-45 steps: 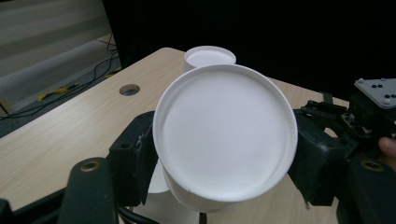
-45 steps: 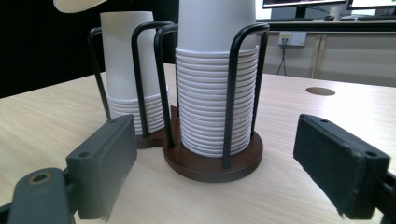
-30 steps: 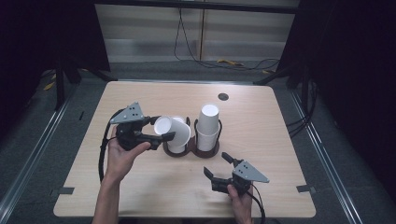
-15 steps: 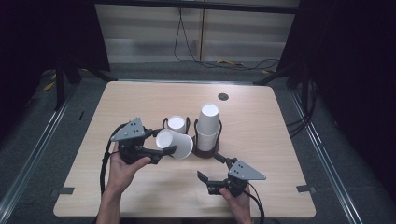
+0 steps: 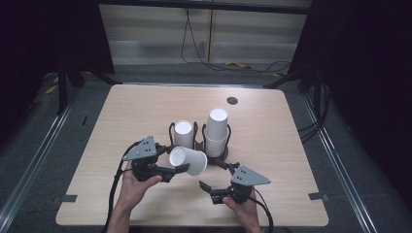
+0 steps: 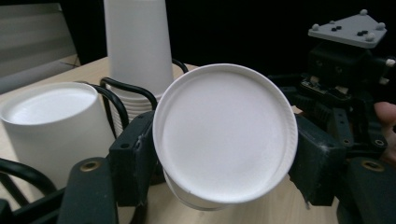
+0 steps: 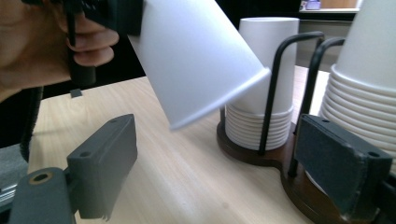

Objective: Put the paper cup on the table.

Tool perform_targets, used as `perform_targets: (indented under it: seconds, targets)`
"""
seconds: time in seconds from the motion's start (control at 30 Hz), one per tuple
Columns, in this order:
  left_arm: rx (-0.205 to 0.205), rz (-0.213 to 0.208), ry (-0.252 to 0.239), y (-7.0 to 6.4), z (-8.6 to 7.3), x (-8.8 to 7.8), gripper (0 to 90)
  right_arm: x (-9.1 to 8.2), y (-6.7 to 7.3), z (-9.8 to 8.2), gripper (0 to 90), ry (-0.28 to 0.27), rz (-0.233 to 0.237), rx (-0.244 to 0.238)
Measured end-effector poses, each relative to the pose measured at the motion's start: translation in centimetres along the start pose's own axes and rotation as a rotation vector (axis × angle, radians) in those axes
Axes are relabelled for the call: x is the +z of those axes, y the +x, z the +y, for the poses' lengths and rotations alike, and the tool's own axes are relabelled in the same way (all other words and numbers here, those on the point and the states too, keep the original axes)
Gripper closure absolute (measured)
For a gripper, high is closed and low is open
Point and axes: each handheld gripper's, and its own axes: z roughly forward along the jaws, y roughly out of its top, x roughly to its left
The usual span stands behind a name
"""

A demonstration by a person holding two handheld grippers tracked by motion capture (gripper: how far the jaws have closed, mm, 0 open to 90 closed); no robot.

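The left gripper [image 5: 180,167] clamps a tilted paper cup [image 5: 188,160] near the cup holder [image 5: 216,154]. The right gripper [image 5: 209,189] waits with jaws apart. Probably best to level the cup first, keeping its rim off the stacks.

From here the tilted cup [image 5: 189,160] hides the left gripper's [image 5: 180,168] jaw tips. The holder's [image 7: 280,184] base runs off the right gripper view's edge.

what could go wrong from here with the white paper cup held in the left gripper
The left gripper clamps the white paper cup near its closed base only, tilted on its side above the table; thin paper could crumple or slip out. Its open rim hangs close to the shorter cup stack in the black wire holder, so a careless swing might knock the holder. The open right gripper waits close by; the two could collide.
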Motion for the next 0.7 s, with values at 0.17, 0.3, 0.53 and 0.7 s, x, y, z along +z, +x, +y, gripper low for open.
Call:
perform_targets:
  seconds: [0.17, 0.3, 0.53, 0.7]
  targets:
    - [-0.046, -0.036, 0.016, 0.3, -1.3, 0.6, 32.6, 0.3, -0.2, 0.0, 13.0, 0.012, 0.035, -0.014]
    - [-0.061, -0.061, 0.015, 0.2, -1.8, 1.0, 32.6, 0.6, -0.4, -0.1, 12.9, 0.024, 0.069, -0.014]
    - [-0.091, -0.098, 0.021, 0.0, -2.2, 1.3, 32.6, 1.0, -0.7, -0.4, 12.9, 0.051, 0.108, -0.020]
    - [-0.093, -0.106, 0.020, -0.1, -2.1, 1.1, 32.7, 1.3, -0.7, -0.6, 12.9, 0.052, 0.123, -0.021]
